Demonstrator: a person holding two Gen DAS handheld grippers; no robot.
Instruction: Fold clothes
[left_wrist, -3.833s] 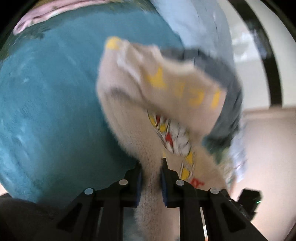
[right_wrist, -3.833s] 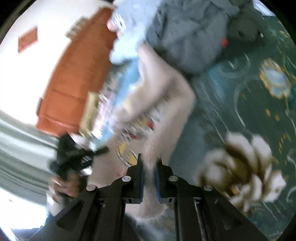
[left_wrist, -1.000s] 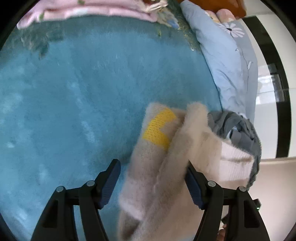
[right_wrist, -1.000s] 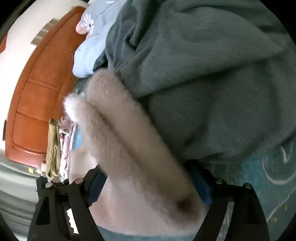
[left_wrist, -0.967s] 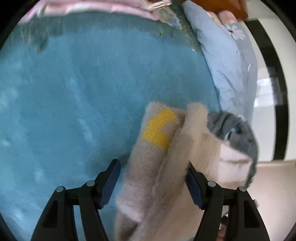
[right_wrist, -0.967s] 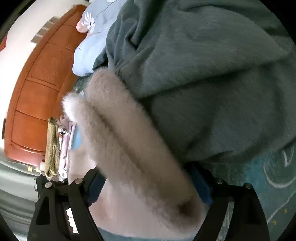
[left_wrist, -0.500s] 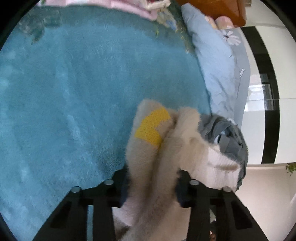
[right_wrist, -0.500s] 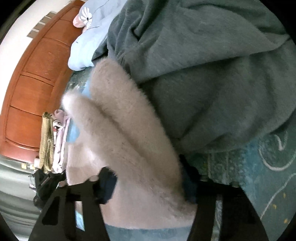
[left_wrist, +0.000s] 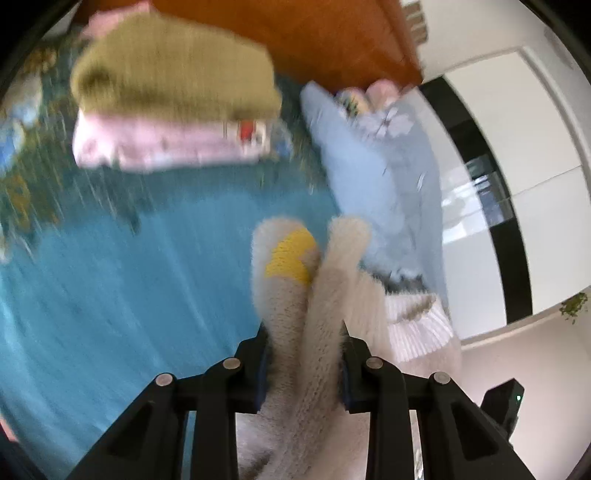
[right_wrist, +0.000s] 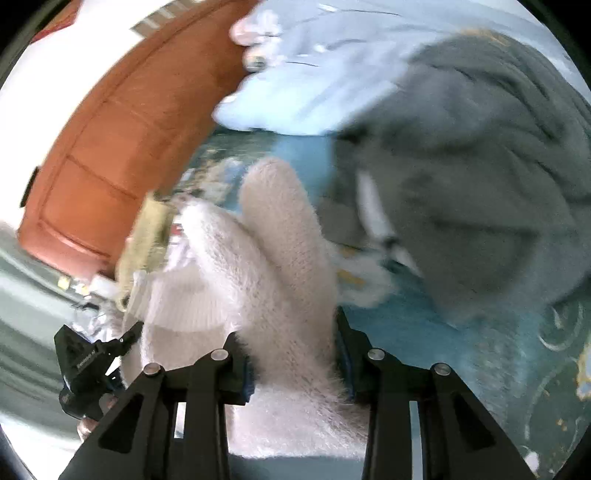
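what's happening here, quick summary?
A person with a handheld gripper in each hand is folding laundry on a teal blanket. Both the left gripper and the right gripper are clamped on a bunched-up fuzzy cream sweater with a yellow patch. A folded stack, an olive knit on top of a pink garment, sits by the wooden headboard. A grey sweatshirt lies unfolded nearby. Frames are motion-blurred.

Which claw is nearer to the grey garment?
Right. The right claw holds the fuzzy beige sweater just beside the grey garment; the left claw grips farther away.
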